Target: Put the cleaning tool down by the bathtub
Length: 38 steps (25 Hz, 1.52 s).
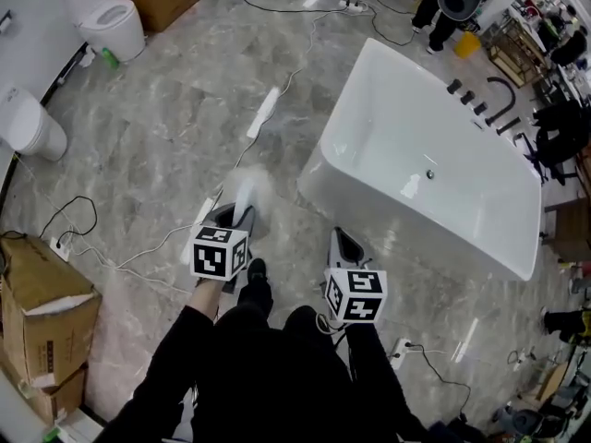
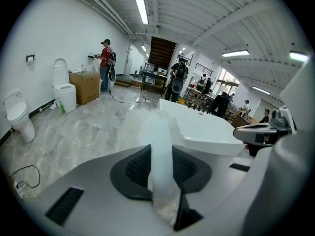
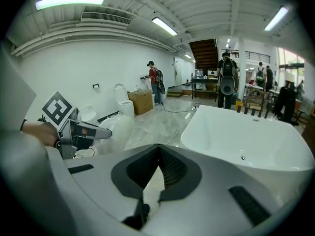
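Cleaning tool (image 2: pixel 161 132) in grip of left tongs (image 1: pixel 237 214), long axis forward along them, beside bathtub (image 1: pixel 319 187); right tongs (image 3: pixel 157 150) closed, empty.

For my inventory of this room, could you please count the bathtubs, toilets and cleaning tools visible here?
Bathtub: 1
Toilets: 2
Cleaning tool: 1
Total: 4
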{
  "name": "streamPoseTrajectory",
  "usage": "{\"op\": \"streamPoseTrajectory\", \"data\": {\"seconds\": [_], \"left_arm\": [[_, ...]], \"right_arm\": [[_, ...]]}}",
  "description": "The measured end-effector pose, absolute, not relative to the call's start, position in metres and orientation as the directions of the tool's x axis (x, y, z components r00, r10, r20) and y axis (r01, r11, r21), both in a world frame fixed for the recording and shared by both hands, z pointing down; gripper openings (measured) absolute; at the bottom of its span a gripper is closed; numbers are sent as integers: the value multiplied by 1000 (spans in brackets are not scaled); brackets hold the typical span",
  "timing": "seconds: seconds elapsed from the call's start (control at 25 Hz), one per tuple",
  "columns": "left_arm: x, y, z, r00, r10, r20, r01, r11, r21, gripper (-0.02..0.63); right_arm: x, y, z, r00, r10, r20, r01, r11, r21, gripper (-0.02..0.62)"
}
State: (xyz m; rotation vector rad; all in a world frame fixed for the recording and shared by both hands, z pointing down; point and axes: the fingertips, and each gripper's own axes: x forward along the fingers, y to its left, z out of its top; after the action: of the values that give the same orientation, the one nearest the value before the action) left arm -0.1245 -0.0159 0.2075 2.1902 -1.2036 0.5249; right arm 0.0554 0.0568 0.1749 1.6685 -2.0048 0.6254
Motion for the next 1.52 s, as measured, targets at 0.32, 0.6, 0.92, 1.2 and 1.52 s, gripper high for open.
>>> {"op": "streamPoseTrajectory", "data": {"seconds": [0.32,0.6,0.92,1.2,1.52], "left_arm": [[-121,-69,243,512,-590,624,-852,-441,282,95],[-103,-101,287,479,-591,649,-872,-404,276,95],[-92,-123,367,464,-591,660,-884,-360,299,95],[-90,-133,445,449,-569,689,-890,-350,291,95],[-83,-150,525,457,-553,697,-884,-367,288,95]], "right_arm": [[45,3,208,-187,-753,630,-974,225,-21,0],[43,-46,272,-234,-714,660,-960,275,-43,1],[26,-79,368,-262,-660,705,-950,305,-67,1],[19,-90,460,-269,-596,756,-940,334,-71,0],[27,-110,534,-259,-582,771,-951,294,-98,0]]}}
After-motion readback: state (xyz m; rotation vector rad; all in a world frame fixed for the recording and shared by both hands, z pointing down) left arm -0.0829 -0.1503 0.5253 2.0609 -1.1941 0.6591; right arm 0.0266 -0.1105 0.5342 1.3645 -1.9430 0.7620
